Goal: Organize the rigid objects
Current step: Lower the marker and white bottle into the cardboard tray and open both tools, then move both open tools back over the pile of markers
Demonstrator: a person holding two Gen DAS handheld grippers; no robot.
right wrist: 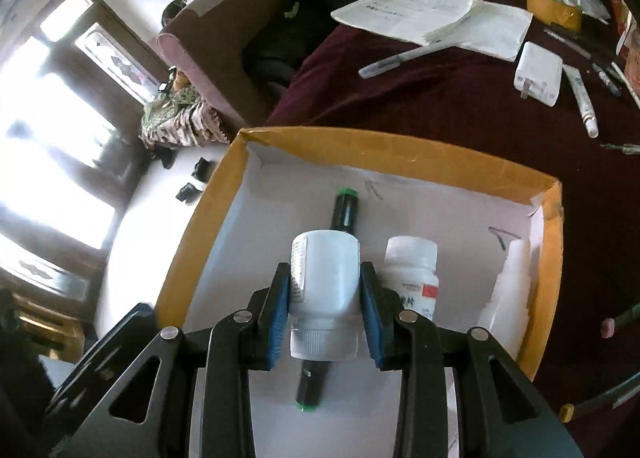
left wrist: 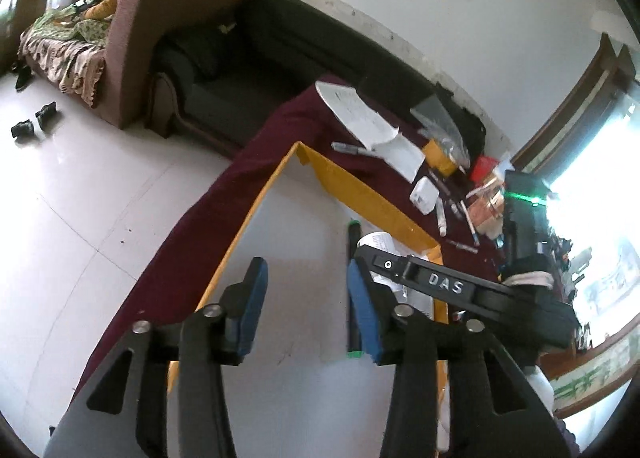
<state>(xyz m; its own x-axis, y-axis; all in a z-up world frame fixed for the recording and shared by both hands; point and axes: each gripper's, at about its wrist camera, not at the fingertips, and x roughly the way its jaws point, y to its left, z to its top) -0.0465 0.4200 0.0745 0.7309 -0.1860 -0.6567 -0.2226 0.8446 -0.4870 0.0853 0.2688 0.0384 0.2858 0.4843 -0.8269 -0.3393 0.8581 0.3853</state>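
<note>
In the left wrist view, the left tongs [left wrist: 304,306] hung over the white floor of the yellow-edged box [left wrist: 276,178] with the blue pads apart and nothing between them. A black marker with green ends [left wrist: 353,282] lay in the box just beside the right-hand pad, already put away. The right gripper's arm crossed the view from the right. On the desk [left wrist: 224,210], covered with a dark red cloth, several things were not yet sorted — a white charger [left wrist: 424,194], a grey pen [left wrist: 352,148], a roll of tape [left wrist: 438,156] and some thin pens.

In the right wrist view, the right tongs [right wrist: 324,314] were clamped on a white bottle [right wrist: 326,278], cap toward the camera, and pointed steeply down into the box, above the marker. A second white bottle with a red label [right wrist: 412,270] lay just beside it, and another white object [right wrist: 510,290] rested against the right wall. I judged the task partly done — the held bottle was about to be set down, and the desk items remained.
</note>
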